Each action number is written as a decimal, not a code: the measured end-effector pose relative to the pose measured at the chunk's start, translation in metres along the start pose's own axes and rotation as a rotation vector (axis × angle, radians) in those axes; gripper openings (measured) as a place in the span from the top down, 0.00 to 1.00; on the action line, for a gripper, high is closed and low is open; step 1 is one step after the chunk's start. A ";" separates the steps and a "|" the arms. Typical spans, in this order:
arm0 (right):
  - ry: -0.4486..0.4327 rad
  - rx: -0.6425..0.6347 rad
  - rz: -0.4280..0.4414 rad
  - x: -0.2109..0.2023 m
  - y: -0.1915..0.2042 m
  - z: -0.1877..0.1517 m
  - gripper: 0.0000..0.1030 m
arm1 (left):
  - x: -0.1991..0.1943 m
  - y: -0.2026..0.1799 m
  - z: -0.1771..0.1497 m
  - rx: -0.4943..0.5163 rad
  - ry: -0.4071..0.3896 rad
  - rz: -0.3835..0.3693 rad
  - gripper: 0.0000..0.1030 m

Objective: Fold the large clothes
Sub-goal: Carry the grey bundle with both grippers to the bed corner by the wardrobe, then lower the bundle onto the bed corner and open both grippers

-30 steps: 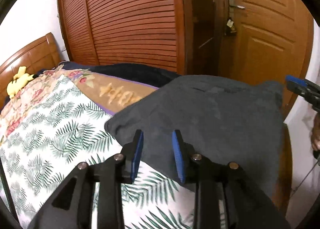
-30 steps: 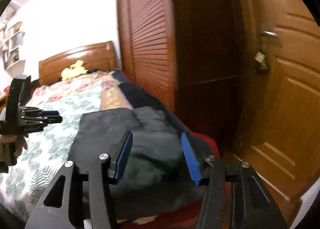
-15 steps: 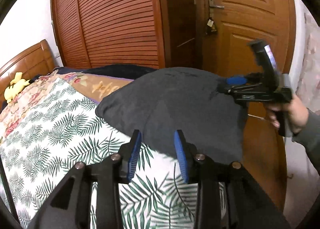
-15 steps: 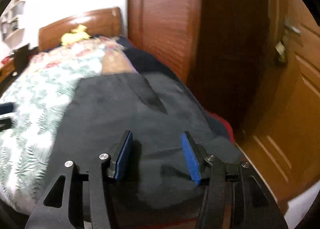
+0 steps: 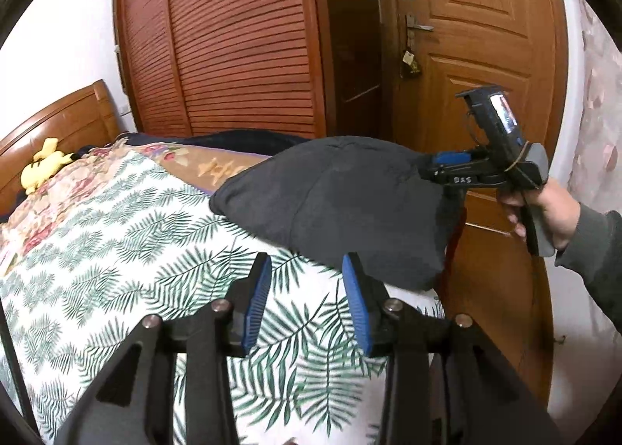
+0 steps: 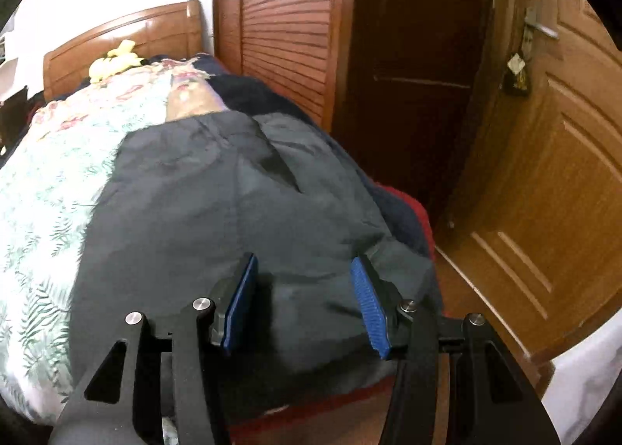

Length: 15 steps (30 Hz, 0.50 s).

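- Your left claw point(image 5: 307, 303) stood with its blue pads set wide apart and nothing between them, poised over the fern-print bedspread point(image 5: 116, 262) at the near edge of the bed.
- Your right claw point(image 6: 301, 303) also stood wide, both pads apart, directly over the dark grey garment point(image 6: 217, 219). Cloth filled the gap between the pads in the right wrist view, but neither pad was seen closed on it; whether the pads touched the fabric could not be told.
- In the left wrist view your right claw point(image 5: 447, 163) was at the far right corner of the garment point(image 5: 342, 204), with your right hand point(image 5: 544, 207) on its handle. Its tips were against the cloth there.
- The garment lay on the right side of the bed, spread over the bedspread, with its right edge hanging over the bed's side towards the door point(image 5: 478, 56).
- A fold line or seam ran across the garment's upper face in the right wrist view.
- Darker navy fabric point(image 6: 248, 91) showed beyond the garment, and red fabric point(image 6: 412, 207) below its right edge.
- A yellow plush toy point(image 5: 44, 165) lay at the far left by the wooden headboard point(image 5: 66, 118).
- A louvred wardrobe point(image 5: 233, 36) stood beyond the bed, left of the door.
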State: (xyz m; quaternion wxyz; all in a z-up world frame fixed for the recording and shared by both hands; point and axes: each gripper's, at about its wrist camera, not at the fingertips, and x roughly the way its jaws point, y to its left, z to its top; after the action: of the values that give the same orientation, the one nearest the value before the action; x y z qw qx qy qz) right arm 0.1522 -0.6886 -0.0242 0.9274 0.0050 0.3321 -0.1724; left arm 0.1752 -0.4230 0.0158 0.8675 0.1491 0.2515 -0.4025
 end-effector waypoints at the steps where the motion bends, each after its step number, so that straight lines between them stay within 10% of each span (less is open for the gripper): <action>1: -0.010 -0.003 0.015 -0.009 0.005 0.001 0.50 | -0.008 0.002 -0.003 -0.008 -0.004 0.009 0.65; 15: -0.159 -0.065 0.265 -0.117 0.125 -0.001 0.19 | -0.114 0.034 -0.058 -0.139 0.024 0.211 0.65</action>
State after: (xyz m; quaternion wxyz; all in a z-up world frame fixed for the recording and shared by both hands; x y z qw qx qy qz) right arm 0.1082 -0.5341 0.0341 0.9650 0.0049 0.2593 -0.0375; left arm 0.1211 -0.3040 0.0331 0.9102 0.1190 0.2719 -0.2889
